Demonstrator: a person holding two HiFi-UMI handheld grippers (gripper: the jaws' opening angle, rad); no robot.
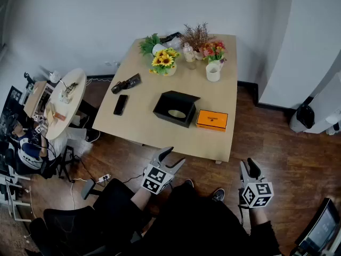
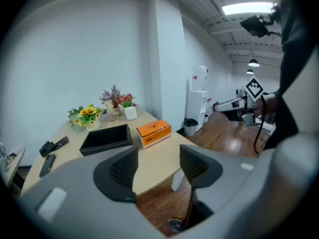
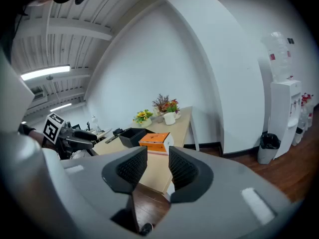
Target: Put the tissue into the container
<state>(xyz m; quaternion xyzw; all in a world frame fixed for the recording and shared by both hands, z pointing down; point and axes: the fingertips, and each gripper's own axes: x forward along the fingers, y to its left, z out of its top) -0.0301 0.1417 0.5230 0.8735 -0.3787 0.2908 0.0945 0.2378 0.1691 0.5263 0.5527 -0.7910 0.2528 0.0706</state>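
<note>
Left gripper (image 1: 176,156); beyond, black container (image 1: 170,119), pale oval (image 1: 177,113) inside

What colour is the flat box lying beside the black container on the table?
The box is orange, clearest in the left gripper view.

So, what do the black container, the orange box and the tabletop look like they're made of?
The black container looks like matte rigid board or plastic, I can't tell which: flat walls, sharp corners, no shine. The orange box looks like printed cardboard: crisp edges, flat colour, paler sides. The tabletop looks like pale wood or laminate, smooth and even.
</note>
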